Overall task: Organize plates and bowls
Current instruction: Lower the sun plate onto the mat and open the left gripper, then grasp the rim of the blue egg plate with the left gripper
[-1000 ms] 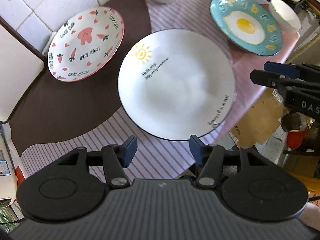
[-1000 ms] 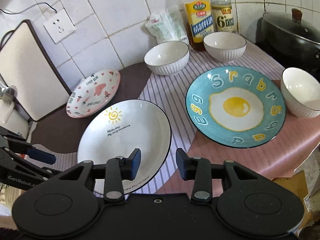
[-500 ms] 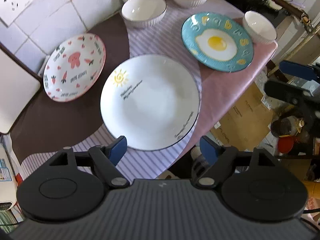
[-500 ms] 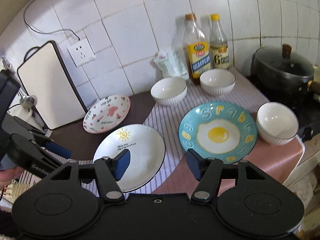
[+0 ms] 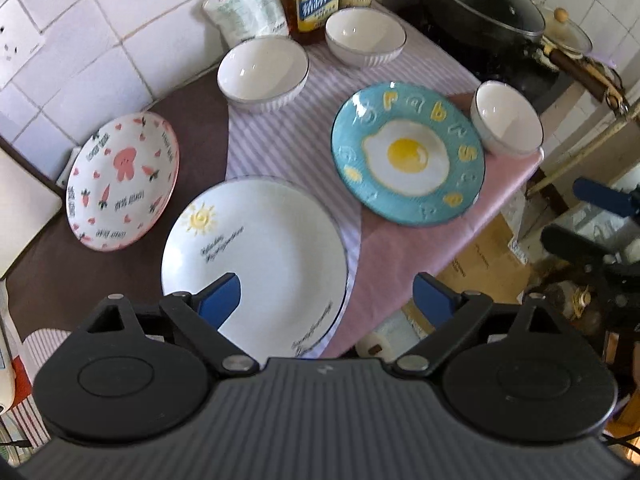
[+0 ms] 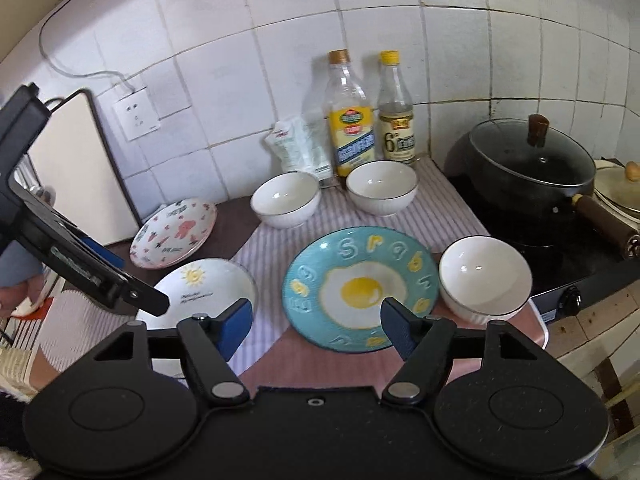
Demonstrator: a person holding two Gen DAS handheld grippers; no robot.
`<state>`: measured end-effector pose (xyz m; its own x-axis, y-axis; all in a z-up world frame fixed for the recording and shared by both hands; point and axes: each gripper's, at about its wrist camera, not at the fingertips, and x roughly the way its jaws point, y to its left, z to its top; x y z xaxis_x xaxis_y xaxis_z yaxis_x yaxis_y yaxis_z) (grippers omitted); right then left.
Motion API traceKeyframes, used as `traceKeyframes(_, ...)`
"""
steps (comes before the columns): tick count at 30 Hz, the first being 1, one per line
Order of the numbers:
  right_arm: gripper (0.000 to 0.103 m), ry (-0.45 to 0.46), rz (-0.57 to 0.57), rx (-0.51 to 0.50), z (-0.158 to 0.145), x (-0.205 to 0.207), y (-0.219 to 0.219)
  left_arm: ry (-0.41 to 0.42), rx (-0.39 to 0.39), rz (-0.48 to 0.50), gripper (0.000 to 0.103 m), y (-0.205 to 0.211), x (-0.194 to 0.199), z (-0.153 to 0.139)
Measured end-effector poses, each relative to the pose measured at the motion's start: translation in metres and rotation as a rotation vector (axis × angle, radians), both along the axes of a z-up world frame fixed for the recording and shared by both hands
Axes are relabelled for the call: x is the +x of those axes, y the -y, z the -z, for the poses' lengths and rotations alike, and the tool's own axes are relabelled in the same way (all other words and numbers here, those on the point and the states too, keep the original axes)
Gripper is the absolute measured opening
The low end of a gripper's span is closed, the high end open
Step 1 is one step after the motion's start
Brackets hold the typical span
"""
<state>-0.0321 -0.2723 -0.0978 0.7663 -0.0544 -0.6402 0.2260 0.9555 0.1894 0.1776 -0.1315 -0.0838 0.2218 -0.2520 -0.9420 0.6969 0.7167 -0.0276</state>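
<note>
Two clear glass bottles, the yellow-labelled bottle (image 6: 351, 120) and the white-labelled bottle with yellow cap (image 6: 395, 112), stand side by side against white wall tiles. White crinkled plastic packet (image 6: 298, 149) leans just left of them. Black lidded pan (image 6: 532, 164) on the stove, right. White wall socket (image 6: 135, 114), left. Striped cloth (image 5: 280, 136) over the counter.
</note>
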Motion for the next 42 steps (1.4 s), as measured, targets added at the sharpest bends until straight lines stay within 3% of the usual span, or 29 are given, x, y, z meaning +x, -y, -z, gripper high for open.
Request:
traceKeyframes(5,0.076,0.089,0.059,0.058,0.029,0.002,0.033,0.046,-0.072,-0.031,0.094,0.028,0.012,0.006)
traceKeyframes(8,0.076,0.088,0.109,0.117,0.054,0.009,0.055,0.061,-0.103,-0.039,0.094,0.043,0.021,0.018)
traceKeyframes(13,0.076,0.039,0.148,0.190,0.093,0.022,0.081,0.100,-0.089,-0.028,0.094,0.062,0.036,0.049)
traceKeyframes(18,0.075,-0.008,0.151,0.258,0.129,0.034,0.095,0.080,-0.064,-0.003,0.091,0.074,0.051,0.084)
traceKeyframes(24,0.062,-0.008,0.133,0.259,0.150,0.043,0.096,0.061,-0.052,-0.015,0.084,0.079,0.071,0.112)
traceKeyframes(29,0.048,0.002,0.144,0.255,0.154,0.047,0.098,0.045,-0.052,0.009,0.065,0.091,0.085,0.127)
traceKeyframes(31,0.033,-0.003,0.154,0.254,0.155,0.050,0.099,0.039,-0.048,0.011,0.058,0.098,0.090,0.133)
traceKeyframes(33,0.025,-0.010,0.165,0.260,0.157,0.054,0.100,0.030,-0.055,0.006,0.051,0.103,0.095,0.137)
traceKeyframes(35,0.023,-0.014,0.175,0.267,0.158,0.056,0.099,0.020,-0.063,0.008,0.042,0.107,0.099,0.139)
traceKeyframes(36,0.023,-0.015,0.180,0.266,0.158,0.057,0.099,0.014,-0.061,0.011,0.033,0.109,0.101,0.141)
traceKeyframes(40,0.021,-0.008,0.201,0.302,0.160,0.055,0.104,-0.021,-0.096,0.006,0.021,0.109,0.106,0.144)
traceKeyframes(42,0.021,-0.004,0.204,0.301,0.160,0.056,0.104,-0.029,-0.109,-0.003,0.021,0.107,0.106,0.145)
